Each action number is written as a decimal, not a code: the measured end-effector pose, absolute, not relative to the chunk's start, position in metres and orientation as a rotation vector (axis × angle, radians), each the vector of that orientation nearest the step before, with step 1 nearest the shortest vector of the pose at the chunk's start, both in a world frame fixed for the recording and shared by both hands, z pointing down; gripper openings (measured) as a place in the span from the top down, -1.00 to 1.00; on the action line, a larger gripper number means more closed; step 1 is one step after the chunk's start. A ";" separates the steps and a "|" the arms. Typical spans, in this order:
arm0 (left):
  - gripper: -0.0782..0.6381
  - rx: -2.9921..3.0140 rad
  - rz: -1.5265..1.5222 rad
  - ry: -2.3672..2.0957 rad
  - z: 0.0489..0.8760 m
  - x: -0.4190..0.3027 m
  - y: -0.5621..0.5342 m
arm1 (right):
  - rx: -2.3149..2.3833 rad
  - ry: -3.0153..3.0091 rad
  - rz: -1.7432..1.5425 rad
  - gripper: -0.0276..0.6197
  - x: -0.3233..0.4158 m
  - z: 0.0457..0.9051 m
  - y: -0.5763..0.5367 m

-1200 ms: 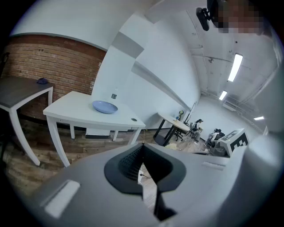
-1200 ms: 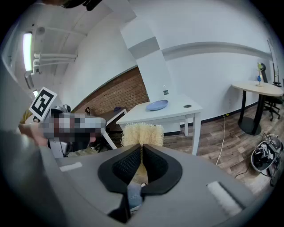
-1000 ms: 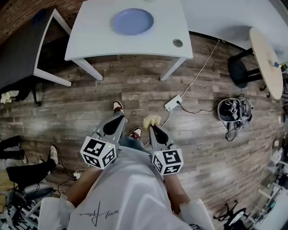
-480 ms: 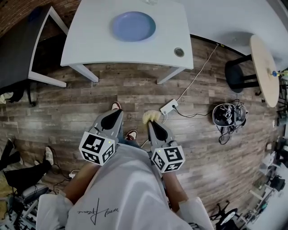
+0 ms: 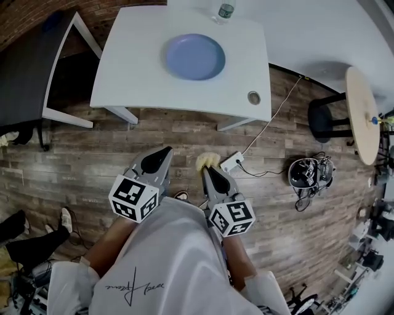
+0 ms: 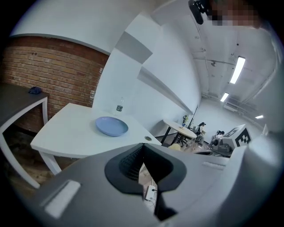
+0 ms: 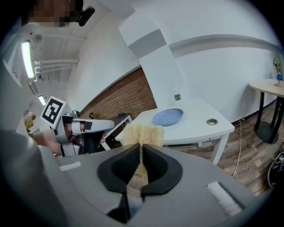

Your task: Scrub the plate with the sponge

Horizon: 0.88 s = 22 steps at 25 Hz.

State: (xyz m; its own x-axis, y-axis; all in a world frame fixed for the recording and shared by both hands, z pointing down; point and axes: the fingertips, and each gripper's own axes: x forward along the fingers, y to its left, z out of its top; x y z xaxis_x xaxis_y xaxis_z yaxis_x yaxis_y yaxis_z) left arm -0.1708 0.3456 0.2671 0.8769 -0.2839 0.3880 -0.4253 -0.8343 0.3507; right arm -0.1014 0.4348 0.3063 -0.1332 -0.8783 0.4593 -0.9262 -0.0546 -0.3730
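The blue plate [image 5: 194, 56] lies bare near the middle of the white table [image 5: 135, 80], with a water bottle [image 5: 225, 10] standing past it at the far edge. Well short of the table, over the wood floor [image 5: 92, 160], the yellow sponge [image 5: 207, 161] sticks out from the right gripper [image 5: 209, 171], whose jaws are pinched onto it. Just beside it, the left gripper [image 5: 163, 152] has its jaws together, with nothing between them.

White table [image 5: 135, 74] on a wood-plank floor [image 5: 92, 147], blue plate [image 5: 194, 56] near its middle, clear bottle [image 5: 226, 10] upright at the far edge, round grommet [image 5: 253, 97] by one corner, white power strip [image 5: 231, 161] on the floor
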 end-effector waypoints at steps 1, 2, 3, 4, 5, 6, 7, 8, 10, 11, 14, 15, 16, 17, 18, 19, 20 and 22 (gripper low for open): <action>0.75 2.615 0.441 -0.518 0.265 -0.170 0.336 | 2.016 -2.106 0.950 0.84 -0.101 0.305 0.425; 0.75 2.615 0.435 -0.517 0.263 -0.169 0.326 | 2.021 -2.107 0.960 0.84 -0.101 0.303 0.416; 0.75 2.612 0.433 -0.520 0.263 -0.170 0.317 | 2.029 -2.112 0.974 0.84 -0.101 0.301 0.406; 0.75 2.609 0.435 -0.526 0.263 -0.170 0.308 | 2.034 -2.119 0.984 0.84 -0.101 0.300 0.397; 0.75 2.606 0.438 -0.531 0.264 -0.169 0.299 | 2.035 -2.123 0.985 0.84 -0.102 0.298 0.389; 0.75 2.603 0.440 -0.532 0.266 -0.168 0.290 | 2.031 -2.125 0.980 0.84 -0.103 0.297 0.380; 0.75 2.601 0.437 -0.529 0.267 -0.168 0.282 | 2.027 -2.123 0.971 0.84 -0.104 0.297 0.373; 0.75 2.598 0.430 -0.524 0.267 -0.168 0.275 | 2.027 -2.119 0.962 0.84 -0.105 0.296 0.366; 0.75 2.599 0.412 -0.516 0.265 -0.168 0.264 | 2.046 -2.104 0.952 0.84 -0.106 0.293 0.355; 0.75 2.604 0.408 -0.513 0.264 -0.168 0.259 | 2.061 -2.096 0.951 0.84 -0.106 0.291 0.351; 0.75 2.607 0.416 -0.515 0.266 -0.169 0.247 | 2.083 -2.082 0.956 0.84 -0.103 0.289 0.338; 0.75 2.598 0.417 -0.516 0.268 -0.170 0.243 | 2.081 -2.080 0.960 0.84 -0.103 0.290 0.334; 0.75 2.586 0.416 -0.516 0.271 -0.170 0.239 | 2.075 -2.077 0.968 0.84 -0.102 0.292 0.331; 0.75 2.572 0.416 -0.517 0.273 -0.171 0.237 | 2.069 -2.073 0.979 0.84 -0.101 0.293 0.328; 0.75 2.559 0.418 -0.518 0.274 -0.171 0.236 | 2.063 -2.071 0.992 0.84 -0.099 0.294 0.327; 0.75 2.547 0.422 -0.521 0.276 -0.172 0.234 | 2.061 -2.070 1.005 0.84 -0.098 0.294 0.326; 0.75 2.536 0.427 -0.526 0.278 -0.173 0.233 | 2.060 -2.071 1.018 0.84 -0.096 0.294 0.324; 0.75 2.512 0.434 -0.539 0.282 -0.174 0.228 | 2.058 -2.075 1.033 0.84 -0.092 0.296 0.320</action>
State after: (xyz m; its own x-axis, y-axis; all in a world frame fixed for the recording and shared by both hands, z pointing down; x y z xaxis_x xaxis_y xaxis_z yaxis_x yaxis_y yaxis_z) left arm -0.1743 0.2278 0.2823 0.8688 -0.2860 0.4043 -0.4561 -0.7801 0.4282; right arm -0.0923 0.3200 0.2961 -0.1177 -0.8744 0.4707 -0.9027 -0.1033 -0.4176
